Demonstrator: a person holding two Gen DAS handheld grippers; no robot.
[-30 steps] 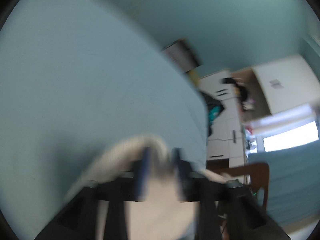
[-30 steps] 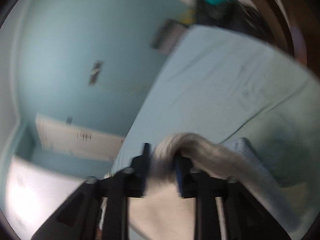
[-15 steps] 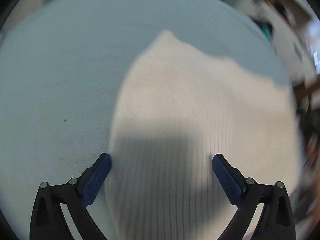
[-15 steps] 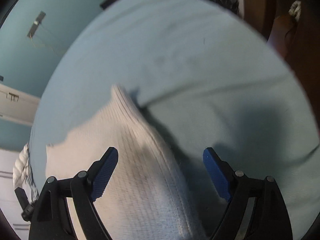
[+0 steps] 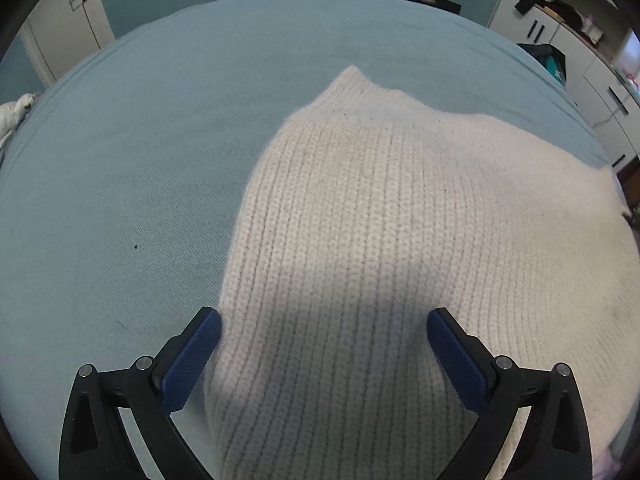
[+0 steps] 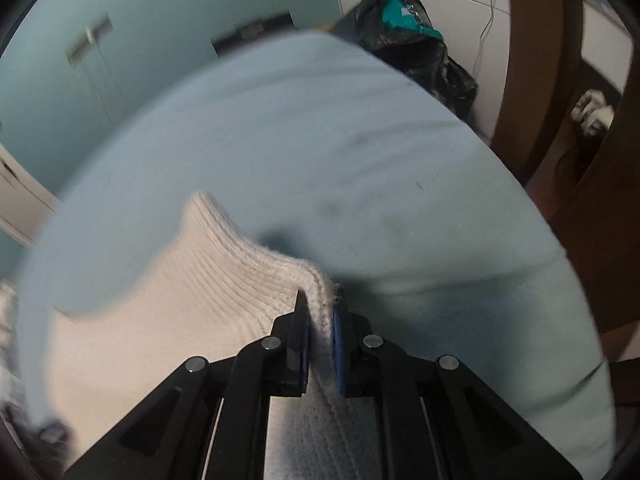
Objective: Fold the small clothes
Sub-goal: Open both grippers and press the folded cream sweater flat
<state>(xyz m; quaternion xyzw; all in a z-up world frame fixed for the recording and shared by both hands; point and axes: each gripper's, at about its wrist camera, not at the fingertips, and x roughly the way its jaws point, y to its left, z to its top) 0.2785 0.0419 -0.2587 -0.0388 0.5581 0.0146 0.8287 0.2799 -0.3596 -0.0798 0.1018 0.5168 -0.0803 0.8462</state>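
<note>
- Right gripper [image 6: 320, 336]: jaws have just been closing and now pinch a raised fold of the cream knit garment [image 6: 224, 280] along its right edge; the knit fills the narrow gap between the blue pads.
- Left gripper [image 5: 324, 354]: jaws spread wide, having just been opening; the blue pads [image 5: 192, 360] stand either side of the garment [image 5: 380, 248] without pressing it, the left pad just beside its left edge.
- Garment: lies flat on the light-blue bed sheet [image 5: 140, 160], one corner pointing to the far side; its near part is cut off by the frame and partly shaded.
- Hidden or unclear: the right wrist view is blurred at the left; the garment's near hem and full outline cannot be made out.
- Open room: bare sheet stretches left and far of the garment, and to its right in the right wrist view [image 6: 400, 200].
- Edges: beyond the far right corner of the bed sits a dark bag [image 6: 416, 40] before white cabinets [image 5: 600, 80]; a wooden chair frame [image 6: 532, 80] stands at the right.
</note>
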